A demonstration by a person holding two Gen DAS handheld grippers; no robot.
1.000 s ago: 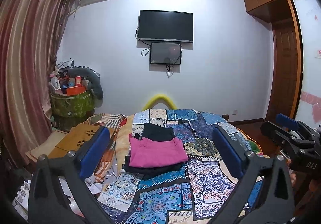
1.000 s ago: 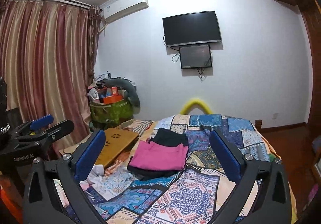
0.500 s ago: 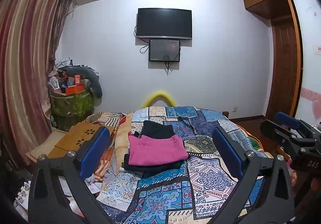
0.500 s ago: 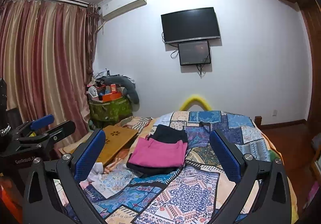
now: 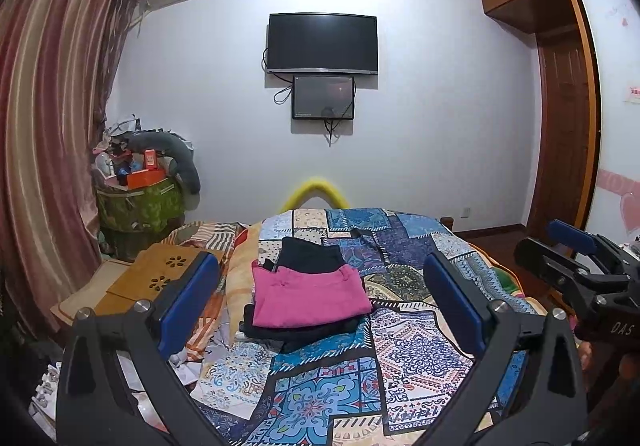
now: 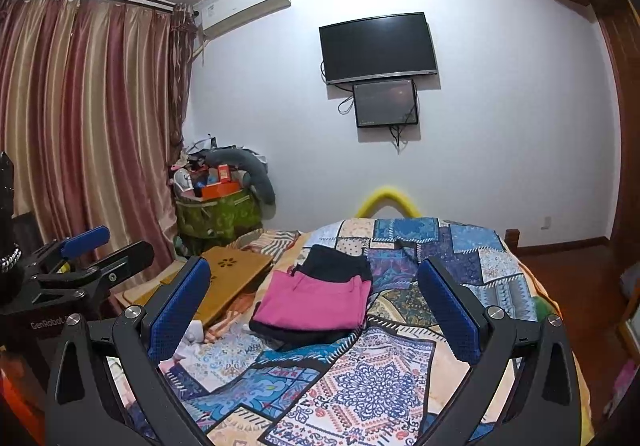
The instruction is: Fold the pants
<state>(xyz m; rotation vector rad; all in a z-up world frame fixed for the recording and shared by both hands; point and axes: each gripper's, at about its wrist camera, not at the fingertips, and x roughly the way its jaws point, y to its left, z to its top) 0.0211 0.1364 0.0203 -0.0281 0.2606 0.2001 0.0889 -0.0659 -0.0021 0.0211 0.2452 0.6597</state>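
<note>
A folded pink garment (image 5: 308, 298) lies on top of folded black clothes (image 5: 310, 254) in a small stack on the patchwork bedspread (image 5: 404, 350). The stack also shows in the right wrist view, pink (image 6: 316, 300) over black (image 6: 336, 266). My left gripper (image 5: 320, 306) is open and empty, held above the bed short of the stack. My right gripper (image 6: 316, 310) is open and empty too, also short of the stack. Each gripper shows at the edge of the other's view.
A wooden lap table (image 5: 160, 278) lies left of the stack on the bed's edge. A green basket heaped with clutter (image 5: 138, 202) stands by the striped curtain (image 5: 48, 126). A TV (image 5: 322, 42) hangs on the far wall. A wooden wardrobe (image 5: 564, 106) is on the right.
Both views have shifted slightly, with the room sitting a little lower and nearer in frame. The stack of clothes has not moved. Both grippers stay open.
</note>
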